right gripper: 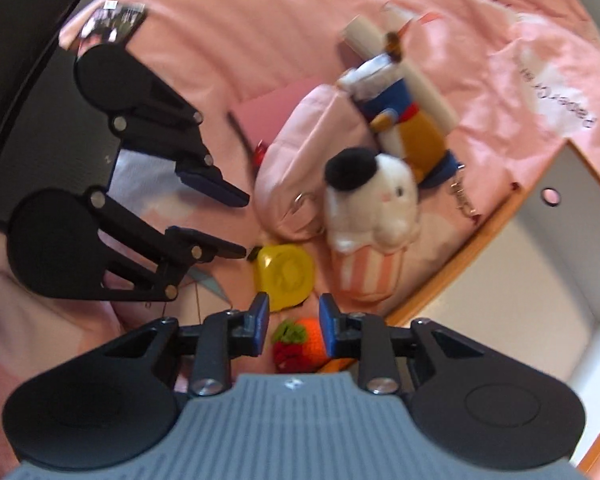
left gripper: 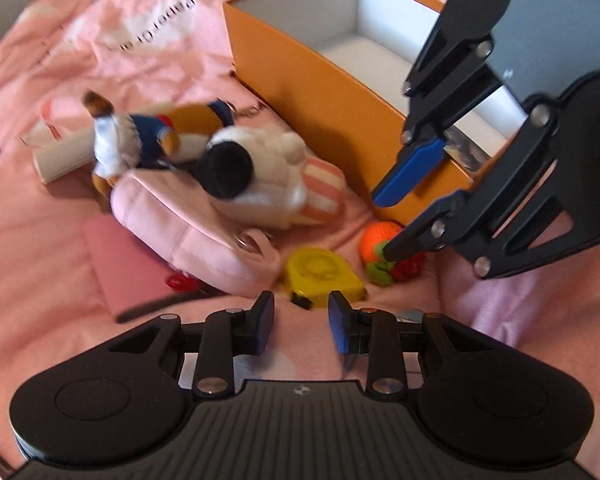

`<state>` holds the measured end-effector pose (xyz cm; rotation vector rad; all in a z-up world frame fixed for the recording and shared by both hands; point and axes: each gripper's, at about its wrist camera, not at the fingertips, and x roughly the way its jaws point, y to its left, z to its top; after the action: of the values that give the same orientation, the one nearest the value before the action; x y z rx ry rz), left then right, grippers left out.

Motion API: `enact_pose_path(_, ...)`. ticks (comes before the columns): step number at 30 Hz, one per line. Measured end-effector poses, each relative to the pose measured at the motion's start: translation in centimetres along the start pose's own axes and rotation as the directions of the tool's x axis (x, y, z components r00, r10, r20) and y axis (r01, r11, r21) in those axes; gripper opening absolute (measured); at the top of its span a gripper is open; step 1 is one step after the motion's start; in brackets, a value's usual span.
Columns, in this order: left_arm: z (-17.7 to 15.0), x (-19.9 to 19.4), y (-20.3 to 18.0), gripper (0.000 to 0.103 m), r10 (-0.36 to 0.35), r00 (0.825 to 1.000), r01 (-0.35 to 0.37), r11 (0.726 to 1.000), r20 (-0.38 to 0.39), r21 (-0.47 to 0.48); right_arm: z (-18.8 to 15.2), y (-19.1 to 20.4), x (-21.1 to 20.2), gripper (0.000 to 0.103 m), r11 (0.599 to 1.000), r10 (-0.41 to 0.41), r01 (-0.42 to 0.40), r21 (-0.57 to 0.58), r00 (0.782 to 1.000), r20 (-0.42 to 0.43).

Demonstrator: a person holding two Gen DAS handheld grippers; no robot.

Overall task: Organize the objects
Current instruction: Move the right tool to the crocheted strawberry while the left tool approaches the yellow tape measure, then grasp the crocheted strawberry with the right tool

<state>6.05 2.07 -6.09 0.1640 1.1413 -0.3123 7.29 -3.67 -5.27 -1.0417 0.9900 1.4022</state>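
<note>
A crocheted orange toy [right gripper: 305, 340] lies on pink bedding [right gripper: 220, 20] beside an orange box [left gripper: 312, 92], between the right gripper's [right gripper: 293, 330] parted jaws, ungripped; the left gripper [left gripper: 301, 322] is open and empty.

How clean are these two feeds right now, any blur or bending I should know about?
Left wrist view: soft blur on the plush toys; orange box walls bow from the fisheye. Right wrist view: smeared throughout, yellow tape measure and left tool soft-edged, box rim curved.

The box [left gripper: 320, 92] stands on the sheet [left gripper: 80, 40]. Left of it the plush toys [left gripper: 256, 168] lie on the pouch [left gripper: 188, 232]. The tape measure [left gripper: 324, 272] lies between pouch and crochet fruit [left gripper: 376, 240].
</note>
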Motion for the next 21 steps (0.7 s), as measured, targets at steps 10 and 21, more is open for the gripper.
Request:
enact_pose_path(10, -0.5, 0.3, 0.7, 0.038, -0.039, 0.999, 0.039, 0.999, 0.003, -0.011, 1.2, 2.9, 4.2, 0.048, 0.934, -0.085, 0.000, -0.357, 0.972, -0.221)
enact_pose_path(21, -1.0, 0.4, 0.6, 0.038, -0.042, 0.999, 0.042, 0.999, -0.003, 0.000, 0.5, 4.1, 8.6, 0.050, 0.853, -0.168, -0.029, -0.521, 0.930, -0.326)
